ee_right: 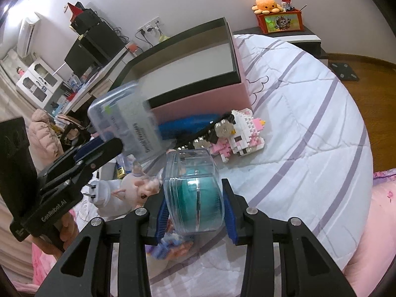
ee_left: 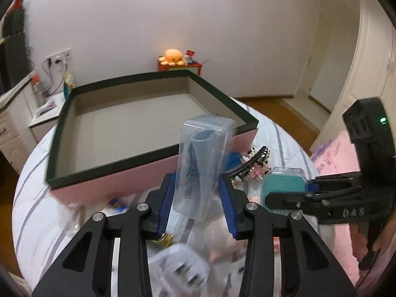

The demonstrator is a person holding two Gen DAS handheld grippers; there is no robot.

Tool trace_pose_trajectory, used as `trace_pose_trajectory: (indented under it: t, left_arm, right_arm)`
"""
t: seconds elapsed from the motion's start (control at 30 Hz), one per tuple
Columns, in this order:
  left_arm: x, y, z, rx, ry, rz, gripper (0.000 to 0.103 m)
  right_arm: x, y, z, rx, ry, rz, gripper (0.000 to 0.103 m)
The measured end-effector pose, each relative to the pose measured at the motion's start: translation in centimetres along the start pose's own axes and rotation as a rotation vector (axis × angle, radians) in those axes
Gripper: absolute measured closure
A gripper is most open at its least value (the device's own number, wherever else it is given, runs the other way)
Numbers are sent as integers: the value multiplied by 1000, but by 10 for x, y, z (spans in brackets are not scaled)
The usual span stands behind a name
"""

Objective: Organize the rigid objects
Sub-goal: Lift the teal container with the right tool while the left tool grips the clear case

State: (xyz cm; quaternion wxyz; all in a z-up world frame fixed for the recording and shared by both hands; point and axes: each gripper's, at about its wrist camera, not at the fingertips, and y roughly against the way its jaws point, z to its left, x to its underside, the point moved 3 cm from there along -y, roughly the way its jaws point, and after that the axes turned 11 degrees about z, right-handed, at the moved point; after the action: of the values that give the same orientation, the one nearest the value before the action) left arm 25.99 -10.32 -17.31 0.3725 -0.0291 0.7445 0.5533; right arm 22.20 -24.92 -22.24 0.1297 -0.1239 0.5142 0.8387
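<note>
The left gripper (ee_left: 195,190) is clamping a clear floss case (ee_left: 201,163), lifted before the pink box (ee_left: 153,173). The right gripper (ee_right: 194,208) is squeezing a clear teal-filled container (ee_right: 193,190) above the striped bedding (ee_right: 309,128). Only the right view is showing the brick figure (ee_right: 242,133) whole, beside a black hair claw (ee_right: 210,128).

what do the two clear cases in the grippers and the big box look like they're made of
Tall case in the left gripper: clear, glossy hard plastic by the look; the contents show through and its edges catch the light.
Round case in the right gripper: the same sort of clear plastic, with something teal inside.
Box: probably cardboard, matte pink outside, grey inside, with a black rim.
</note>
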Motion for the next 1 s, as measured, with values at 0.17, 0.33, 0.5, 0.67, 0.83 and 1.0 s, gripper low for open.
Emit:
trace_pose_trajectory:
  t: [0.17,0.33,0.5,0.67,0.83,1.0]
  left_arm:
    - [-12,-31,6,1,53,74,29]
    - [-17,-42,-5,9,-3,107,20]
    - [-25,-51,-13,69,-16,175,16]
    - [-32,-60,-8,113,60,230,14]
    - [-28,-59,-24,108,-23,193,59]
    - [-25,-56,-33,91,-32,174,63]
  right_arm:
    - [-2,-2,-3,-22,-1,11,64]
    - [-5,-7,-9,-34,-9,28,64]
    - [-8,-10,-17,-65,-27,29,64]
    - [-6,-8,-22,-78,-33,23,64]
    - [-1,-6,-30,-102,-41,20,64]
    - [2,-1,-36,-119,-60,15,64]
